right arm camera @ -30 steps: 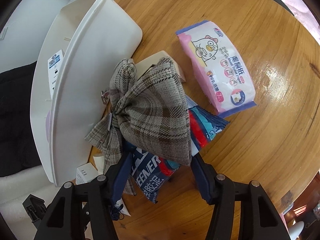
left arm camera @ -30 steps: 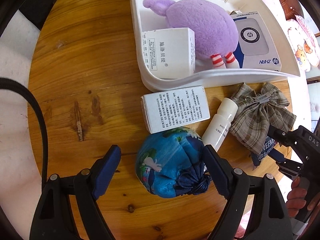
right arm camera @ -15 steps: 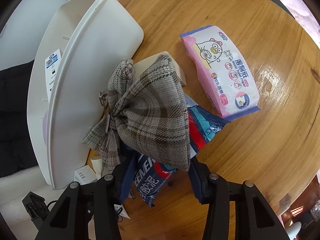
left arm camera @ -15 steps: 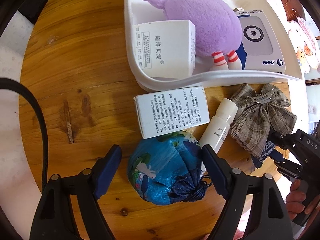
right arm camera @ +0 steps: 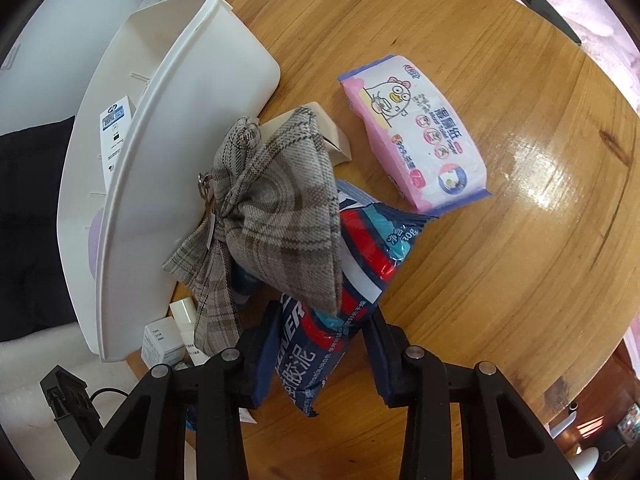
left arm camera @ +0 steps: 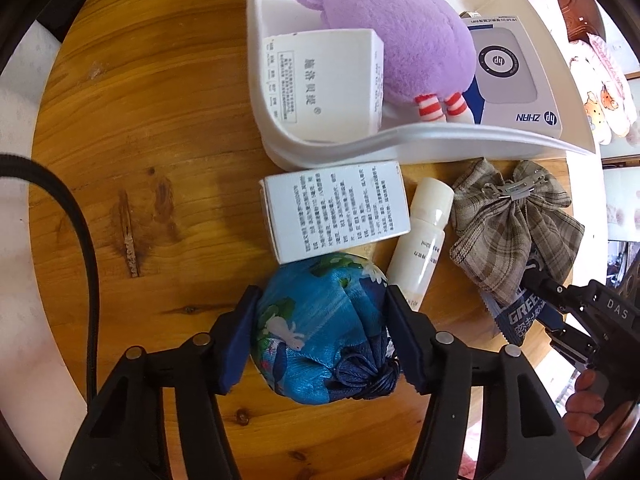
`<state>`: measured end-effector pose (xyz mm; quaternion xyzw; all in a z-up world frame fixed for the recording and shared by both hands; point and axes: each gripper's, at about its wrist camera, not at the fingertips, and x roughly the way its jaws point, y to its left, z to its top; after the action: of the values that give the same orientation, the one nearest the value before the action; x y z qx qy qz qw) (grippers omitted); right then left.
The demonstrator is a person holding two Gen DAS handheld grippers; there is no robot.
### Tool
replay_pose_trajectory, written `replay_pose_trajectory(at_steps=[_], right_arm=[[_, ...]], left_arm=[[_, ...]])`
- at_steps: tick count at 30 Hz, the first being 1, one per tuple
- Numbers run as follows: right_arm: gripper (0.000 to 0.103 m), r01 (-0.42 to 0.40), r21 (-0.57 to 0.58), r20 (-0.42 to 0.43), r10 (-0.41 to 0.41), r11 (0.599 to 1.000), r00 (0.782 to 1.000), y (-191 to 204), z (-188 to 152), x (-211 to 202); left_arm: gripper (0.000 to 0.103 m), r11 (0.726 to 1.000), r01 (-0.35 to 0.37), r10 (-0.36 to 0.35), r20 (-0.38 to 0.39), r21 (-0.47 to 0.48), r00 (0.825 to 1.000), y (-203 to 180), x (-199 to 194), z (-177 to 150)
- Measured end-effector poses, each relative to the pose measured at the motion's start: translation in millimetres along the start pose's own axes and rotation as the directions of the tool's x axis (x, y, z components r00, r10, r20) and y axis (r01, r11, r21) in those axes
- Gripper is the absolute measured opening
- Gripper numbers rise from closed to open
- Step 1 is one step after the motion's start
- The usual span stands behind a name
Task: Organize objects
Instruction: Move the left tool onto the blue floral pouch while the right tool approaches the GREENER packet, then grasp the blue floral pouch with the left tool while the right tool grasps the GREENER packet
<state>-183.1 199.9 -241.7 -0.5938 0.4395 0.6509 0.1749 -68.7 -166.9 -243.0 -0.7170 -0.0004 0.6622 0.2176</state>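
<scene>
1. L gripper (left arm camera: 320,336), nearest the lens: jaws had just been closing, the blue drawstring pouch (left arm camera: 324,332) sat between them, and both pads looked pressed onto its sides. Pouch sat on the wooden table (left arm camera: 140,140).
2. R gripper (right arm camera: 320,354): jaws also had just been closing, pinched on the dark blue snack packet (right arm camera: 352,280). Plaid bow clip (right arm camera: 272,208) lay draped over the packet's far part, so it may ride along.
3. Just past the pouch: printed white box (left arm camera: 336,208) and small white bottle (left arm camera: 420,240), both touching or nearly touching it.
4. Farther: white bin (left arm camera: 400,140) w/ purple plush (left arm camera: 400,36) and boxes inside. Pink wipes pack (right arm camera: 416,136) lay apart on the table.
5. Step, by my read: both grasps being secured. Next calls for lifting straight up, w/o dragging box or bottle, then over the bin rim and releasing inside.
</scene>
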Motion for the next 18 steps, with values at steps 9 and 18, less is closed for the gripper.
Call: replay_pose_trajectory(at_steps=[9, 18], right_arm=[[0.039, 0.021, -0.069, 0.035, -0.018, 0.997, 0.999, -14.0, -21.4, -24.0], [0.035, 0.061, -0.209, 0.097, -0.042, 0.976, 0.994, -2.2, -12.4, -52.5]], left_arm=[[0.059, 0.999, -0.017, 0.018, -0.033, 0.039, 0.999, 9.0, -3.0, -10.9], [0.057, 0.996, -0.026, 0.03, -0.052, 0.08, 0.998, 18.5, -10.0, -35.2]])
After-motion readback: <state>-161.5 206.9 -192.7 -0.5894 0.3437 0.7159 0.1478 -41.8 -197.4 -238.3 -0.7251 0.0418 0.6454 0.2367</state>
